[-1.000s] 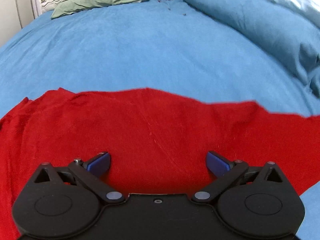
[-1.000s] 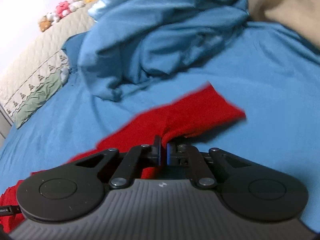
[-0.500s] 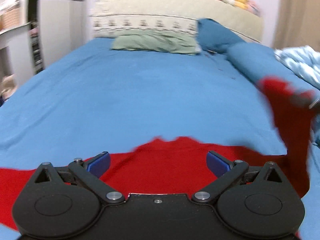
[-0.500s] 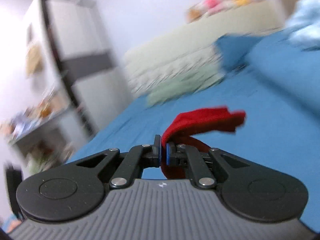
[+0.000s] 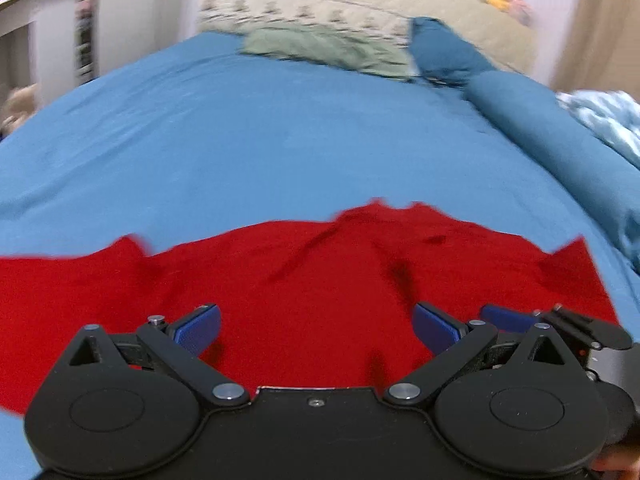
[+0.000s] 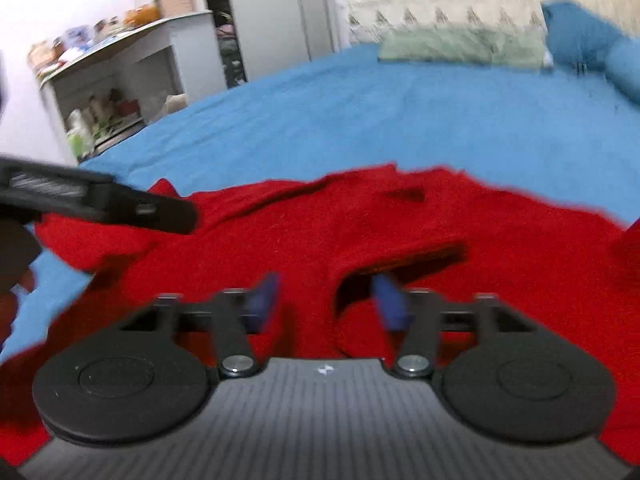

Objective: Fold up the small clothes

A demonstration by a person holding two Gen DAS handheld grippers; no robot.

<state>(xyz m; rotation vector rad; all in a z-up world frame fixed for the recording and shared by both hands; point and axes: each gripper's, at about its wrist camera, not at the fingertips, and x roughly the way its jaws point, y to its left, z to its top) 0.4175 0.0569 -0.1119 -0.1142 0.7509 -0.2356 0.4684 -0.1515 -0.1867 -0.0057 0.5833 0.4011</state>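
Observation:
A red garment [image 5: 304,280] lies spread on the blue bed sheet [image 5: 260,140], with a folded-over flap [image 6: 404,260] on top of it. My left gripper [image 5: 316,328] hovers open over the garment's near part, nothing between its blue pads. My right gripper [image 6: 326,300] is just above the flap and its jaws are opening; the pads stand apart and do not press the cloth. In the left wrist view the right gripper [image 5: 560,328] shows close beside the left one. In the right wrist view the left gripper [image 6: 100,200] reaches in from the left.
A green pillow [image 5: 328,48], a dark blue pillow [image 5: 444,52] and a blue bolster [image 5: 560,140] lie toward the beige headboard [image 5: 360,4]. A light-blue blanket [image 5: 604,120] is bunched at the right. A cluttered white shelf [image 6: 120,68] stands left of the bed.
My right gripper swung leftward across the garment with a red edge pinched in it, then let go as its jaws parted. My left gripper shifted and stayed open.

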